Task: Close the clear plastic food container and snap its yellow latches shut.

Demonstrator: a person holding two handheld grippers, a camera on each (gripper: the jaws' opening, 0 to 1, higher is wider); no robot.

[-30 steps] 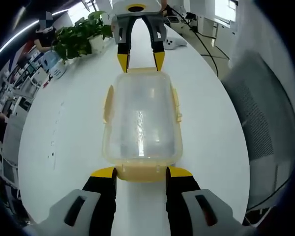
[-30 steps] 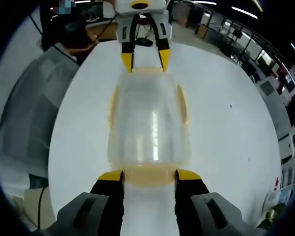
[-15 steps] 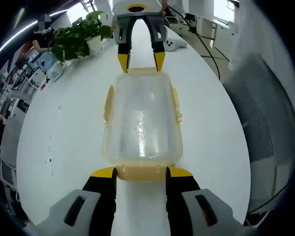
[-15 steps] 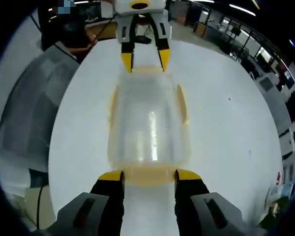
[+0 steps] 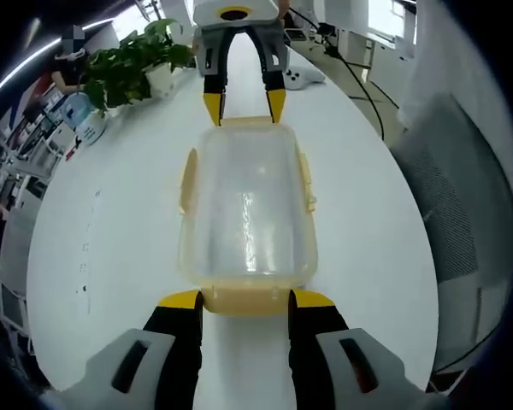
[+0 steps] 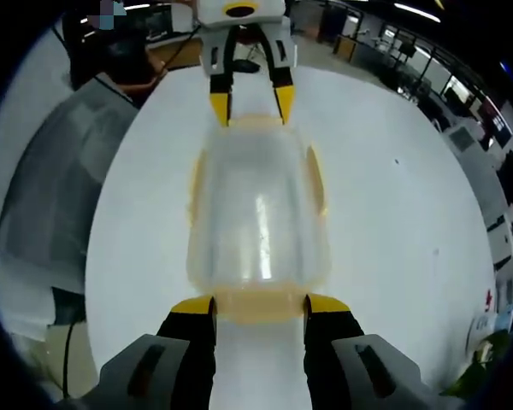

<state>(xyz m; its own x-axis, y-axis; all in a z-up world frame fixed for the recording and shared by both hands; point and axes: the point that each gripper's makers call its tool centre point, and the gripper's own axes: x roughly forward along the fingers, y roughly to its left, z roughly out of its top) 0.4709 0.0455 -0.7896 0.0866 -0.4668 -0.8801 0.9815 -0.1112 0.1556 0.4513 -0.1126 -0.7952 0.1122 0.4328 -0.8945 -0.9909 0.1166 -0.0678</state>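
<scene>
Container [image 5: 246, 209] unmoved (tongs [image 5: 245, 301] astride latch)

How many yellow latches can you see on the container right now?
4: near end latch between the left gripper jaws, far end latch by the right gripper, one on each long side.

Both views look down close along their own jaws from opposite ends of the container [image 5: 246, 209], facing each other.
</scene>
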